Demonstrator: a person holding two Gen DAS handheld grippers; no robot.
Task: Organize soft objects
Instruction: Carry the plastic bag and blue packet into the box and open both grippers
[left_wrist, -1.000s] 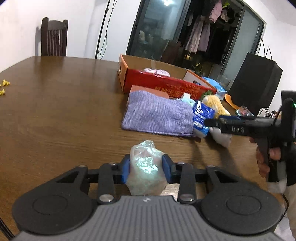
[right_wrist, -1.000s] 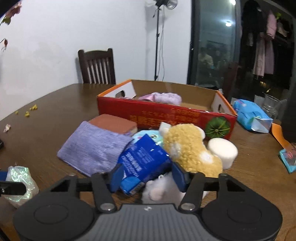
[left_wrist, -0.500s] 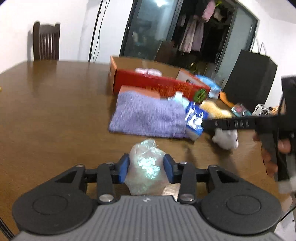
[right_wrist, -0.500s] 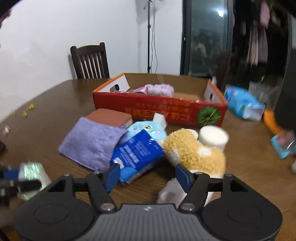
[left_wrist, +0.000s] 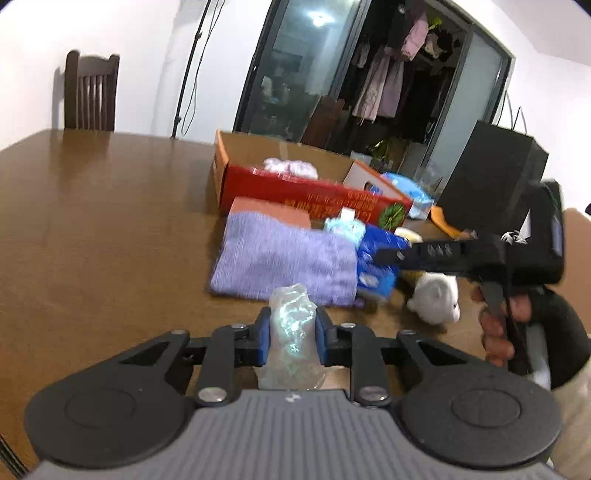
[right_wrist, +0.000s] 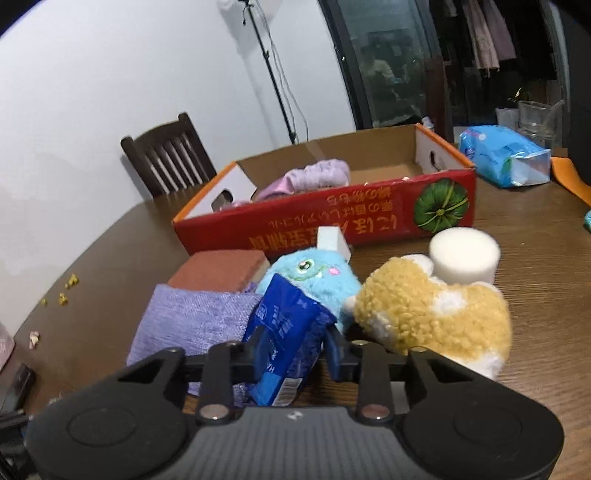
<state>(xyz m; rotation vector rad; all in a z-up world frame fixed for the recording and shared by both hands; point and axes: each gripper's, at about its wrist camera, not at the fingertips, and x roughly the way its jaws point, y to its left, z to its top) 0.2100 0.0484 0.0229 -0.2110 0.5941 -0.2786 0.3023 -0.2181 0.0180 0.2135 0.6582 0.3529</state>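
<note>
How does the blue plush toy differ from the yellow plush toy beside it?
The blue plush toy has smooth fur and a visible face; the yellow plush toy has curly fleece with white patches. A dark blue tissue pack partly covers the blue one; a white foam cylinder stands against the yellow one. Both lie outside the red cardboard box.

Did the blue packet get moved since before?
Yes. The blue packet now sits between the right gripper fingers, tipped up off the purple cloth and closer to the camera, judged against the red box.
</note>
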